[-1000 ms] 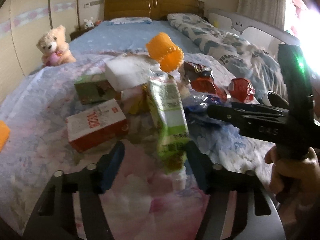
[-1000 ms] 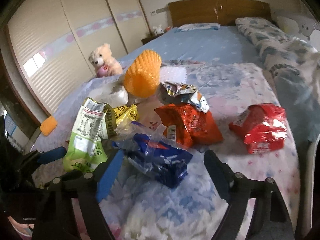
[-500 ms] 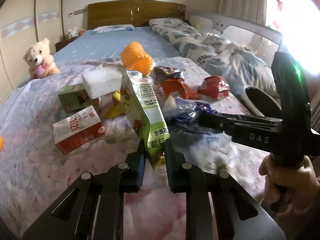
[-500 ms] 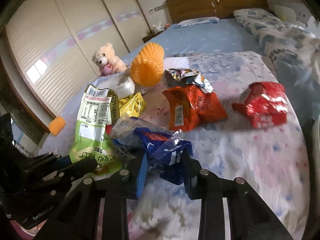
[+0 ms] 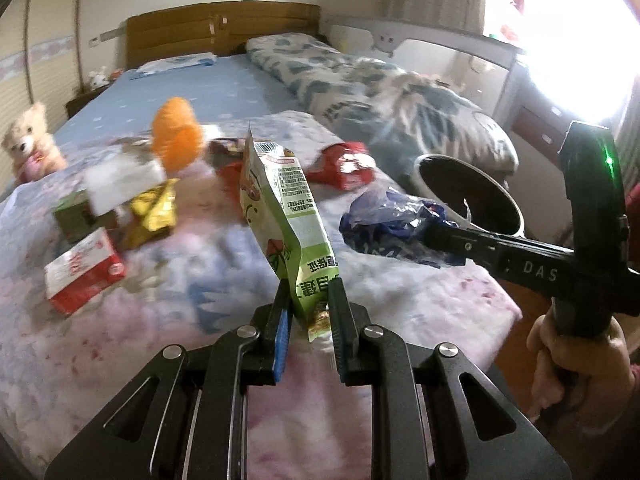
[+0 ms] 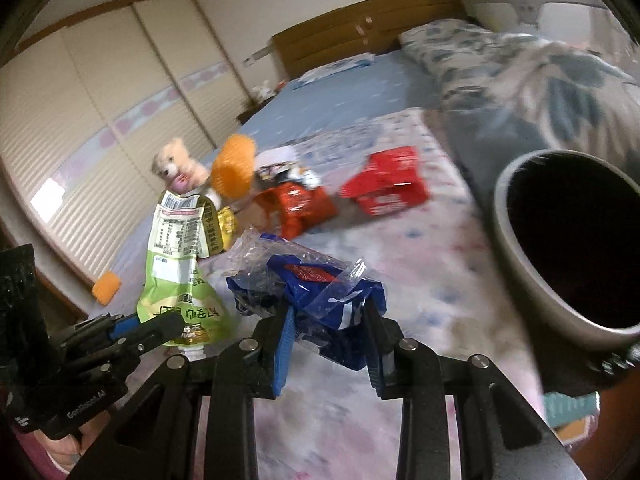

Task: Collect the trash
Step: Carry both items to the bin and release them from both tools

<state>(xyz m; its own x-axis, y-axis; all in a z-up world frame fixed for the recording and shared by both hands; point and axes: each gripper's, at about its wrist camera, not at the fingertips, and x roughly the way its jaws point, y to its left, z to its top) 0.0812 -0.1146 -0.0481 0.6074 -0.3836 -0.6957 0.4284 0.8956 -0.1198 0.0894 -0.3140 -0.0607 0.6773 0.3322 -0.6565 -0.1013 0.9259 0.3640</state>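
Left gripper (image 5: pixel 308 312) clamped on the lower end of the green pouch (image 5: pixel 286 216), pouch raised clear of the bedspread (image 5: pixel 168 292) and leaning up and away from the pads. Right gripper (image 6: pixel 326 332) clamped on the crumpled blue wrapper (image 6: pixel 310 292), jaws drawn in narrow around it, wrapper lifted off the fabric. Jaws of both just closed, each with its item between them.

Largest first: bed (image 5: pixel 168 92) with wooden headboard (image 5: pixel 216 28) at the far end, patterned quilt (image 5: pixel 384 96) heaped along the right side. Dark-mouthed trash bin (image 6: pixel 568 248) at the near right, beside the bed edge, close to the blue wrapper.

Remaining trash spread over the middle of the bedspread: red-and-white carton (image 5: pixel 82 272) at near left, white block (image 5: pixel 122 182) behind it, yellow wrapper (image 5: pixel 154 212) just right of the carton, orange mesh sleeve (image 5: pixel 176 140) farther back, orange-red bag (image 6: pixel 298 206) and red packet (image 6: pixel 386 186) toward the right.

Teddy bear (image 5: pixel 28 144) seated at the far left. Small orange piece (image 6: pixel 106 288) lying apart at the left bed edge.
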